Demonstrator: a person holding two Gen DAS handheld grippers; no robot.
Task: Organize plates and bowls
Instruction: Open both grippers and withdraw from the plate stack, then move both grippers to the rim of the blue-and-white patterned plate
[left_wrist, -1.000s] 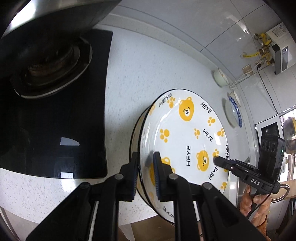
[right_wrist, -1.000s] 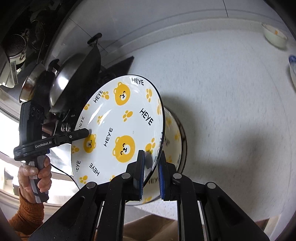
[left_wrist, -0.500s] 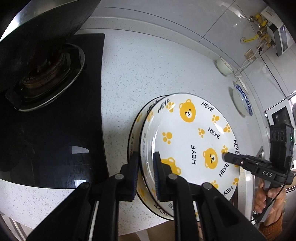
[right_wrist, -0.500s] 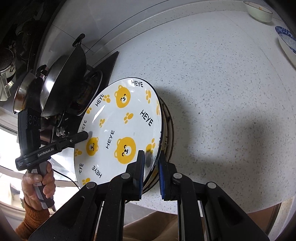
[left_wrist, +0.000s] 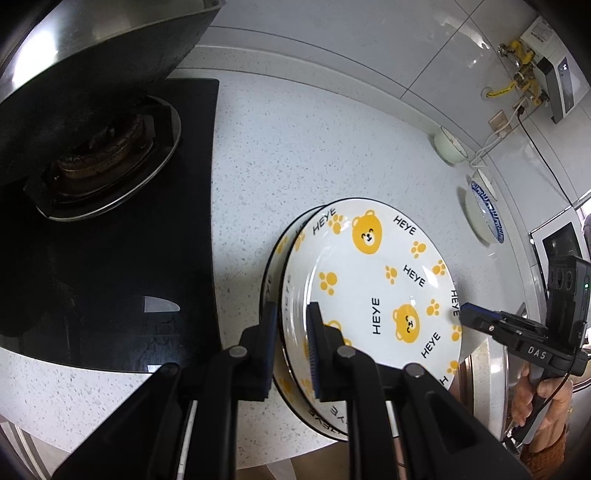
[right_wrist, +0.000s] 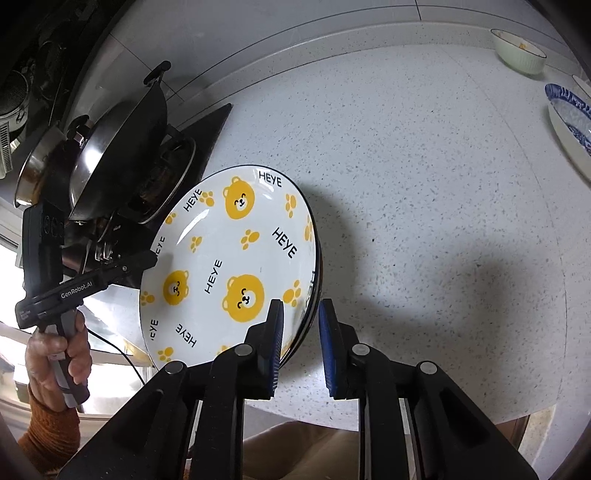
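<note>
Setting: a white speckled countertop (left_wrist: 332, 155) under grey wall tiles, with a black glass hob (left_wrist: 110, 277) and a dark wok (left_wrist: 92, 48) at ten o'clock in the left wrist view.

Task's thing: the bear-print plate (left_wrist: 373, 295) with "HEYE" lettering sits near the counter's front edge, lowered onto a matching plate beneath (left_wrist: 275, 254) whose rim peeks out at nine o'clock.

Left gripper (left_wrist: 291, 343): narrow gap, jaws opening, straddling the top plate's near rim; the outer pad seems to have let go already (the inner one I cannot tell).

Right gripper (right_wrist: 300, 343): jaws opening at the opposite rim, with a clear gap beside the right pad, so the hold looks nearly released.

Other dishes: a pale green bowl (right_wrist: 519, 50) and a blue-patterned plate (right_wrist: 569, 122) wait at one to two o'clock, well apart.

Risk: the top plate looks off-centre, so it may slide or rock once freed.

Second risk: the stack sits near the counter's edge (a pad catching the rim on withdrawal could drag it outward).
</note>
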